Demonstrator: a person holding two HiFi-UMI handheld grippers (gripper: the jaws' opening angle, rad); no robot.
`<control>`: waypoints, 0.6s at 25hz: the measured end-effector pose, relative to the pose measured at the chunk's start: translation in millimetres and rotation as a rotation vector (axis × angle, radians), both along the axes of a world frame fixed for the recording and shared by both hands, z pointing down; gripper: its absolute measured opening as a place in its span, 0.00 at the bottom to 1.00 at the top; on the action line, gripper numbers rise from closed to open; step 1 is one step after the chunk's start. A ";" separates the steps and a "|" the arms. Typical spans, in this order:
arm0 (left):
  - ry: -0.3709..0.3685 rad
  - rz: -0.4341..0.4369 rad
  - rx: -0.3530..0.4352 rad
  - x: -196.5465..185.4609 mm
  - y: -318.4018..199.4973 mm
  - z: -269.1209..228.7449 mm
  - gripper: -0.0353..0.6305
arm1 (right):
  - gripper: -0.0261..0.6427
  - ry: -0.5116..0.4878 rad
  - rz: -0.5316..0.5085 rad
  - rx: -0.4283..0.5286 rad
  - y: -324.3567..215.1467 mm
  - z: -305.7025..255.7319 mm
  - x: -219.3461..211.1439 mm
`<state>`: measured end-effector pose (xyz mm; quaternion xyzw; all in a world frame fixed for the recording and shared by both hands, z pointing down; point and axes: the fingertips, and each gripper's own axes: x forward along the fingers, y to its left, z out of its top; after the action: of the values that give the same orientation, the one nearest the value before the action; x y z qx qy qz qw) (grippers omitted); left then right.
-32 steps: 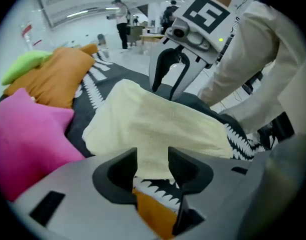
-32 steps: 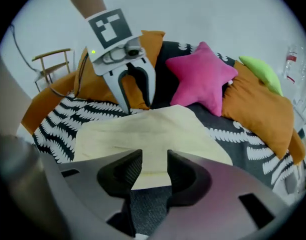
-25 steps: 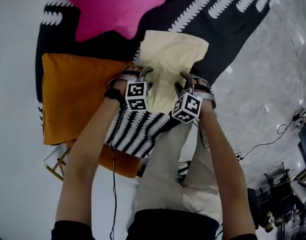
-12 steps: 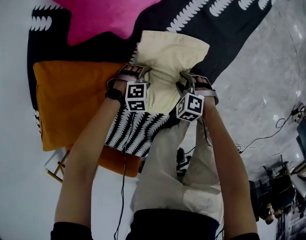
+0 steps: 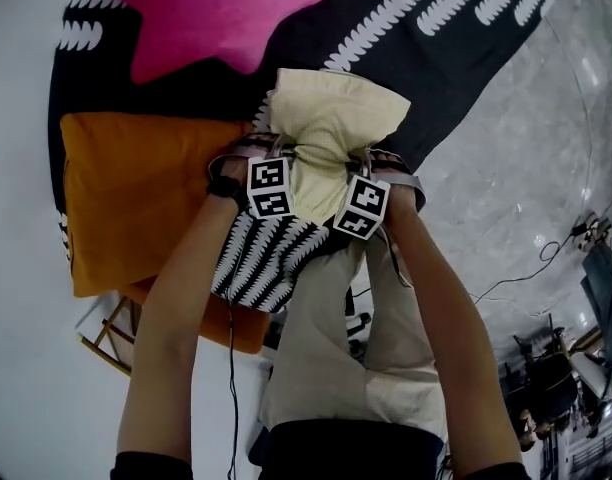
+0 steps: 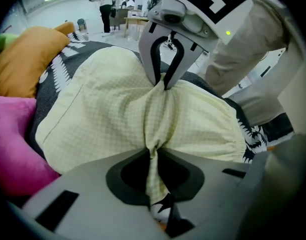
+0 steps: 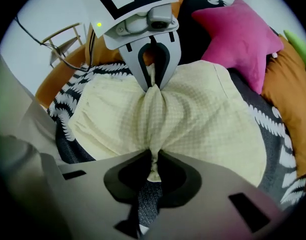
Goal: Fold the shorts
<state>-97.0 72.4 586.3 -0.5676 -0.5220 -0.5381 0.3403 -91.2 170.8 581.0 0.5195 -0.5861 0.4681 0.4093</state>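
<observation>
Fingers (image 6: 83,184) of left gripper (image 6: 153,151) just closed, pinching shorts (image 6: 108,114); right gripper (image 7: 154,156) likewise.

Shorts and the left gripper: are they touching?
Touching. In the left gripper view the left gripper, jaws just closed, pinches a fold of the shorts.

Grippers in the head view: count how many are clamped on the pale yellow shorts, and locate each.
2. The left gripper pinches the shorts on their left side, the right gripper on their right. Their jaws have just been closing on the fabric. None appears hidden.
</observation>
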 end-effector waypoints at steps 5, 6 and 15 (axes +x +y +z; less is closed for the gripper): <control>0.058 0.000 0.009 5.8 3.3 -33.2 0.12 | 0.12 0.003 0.043 0.066 10.8 -31.0 9.6; 0.092 -0.004 -0.002 11.5 3.5 -48.7 0.11 | 0.12 0.018 0.049 0.097 12.8 -47.1 16.4; 0.377 -0.093 -0.064 130.3 21.3 -189.5 0.11 | 0.12 0.283 0.054 0.269 30.7 -192.8 157.3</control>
<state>33.2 93.7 396.8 -0.6925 -0.4390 -0.4205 0.3884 66.1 201.5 388.2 0.6454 -0.5659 0.3188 0.4019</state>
